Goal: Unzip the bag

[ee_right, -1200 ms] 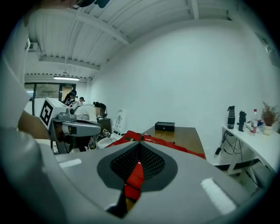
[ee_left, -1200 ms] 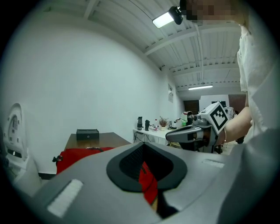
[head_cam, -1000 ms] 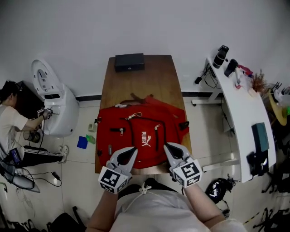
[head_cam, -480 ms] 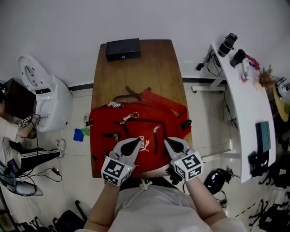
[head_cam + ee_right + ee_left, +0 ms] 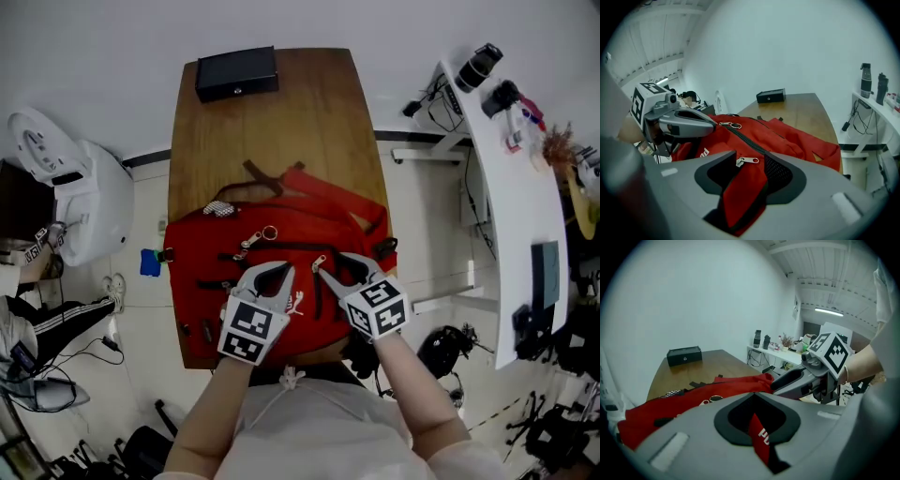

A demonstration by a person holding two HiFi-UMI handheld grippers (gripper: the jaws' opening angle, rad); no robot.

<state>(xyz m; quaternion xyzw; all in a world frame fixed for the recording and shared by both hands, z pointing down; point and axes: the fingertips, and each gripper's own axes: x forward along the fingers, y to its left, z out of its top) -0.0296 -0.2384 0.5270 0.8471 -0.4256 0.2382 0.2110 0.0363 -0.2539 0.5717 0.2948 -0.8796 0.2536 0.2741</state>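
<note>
We find the red bag [image 5: 281,246] lying flat on the near half of the wooden table [image 5: 272,122], under both grippers. The right gripper [image 5: 334,265] has its jaws opening, with the silver zipper pull [image 5: 748,161] between them and neither pad pressing on it. The left gripper [image 5: 280,270] has its jaws together, gripping nothing, over the bag's front panel.

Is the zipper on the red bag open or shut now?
Shut: the zipper on the red bag runs as one closed dark line, with no gap.
</note>
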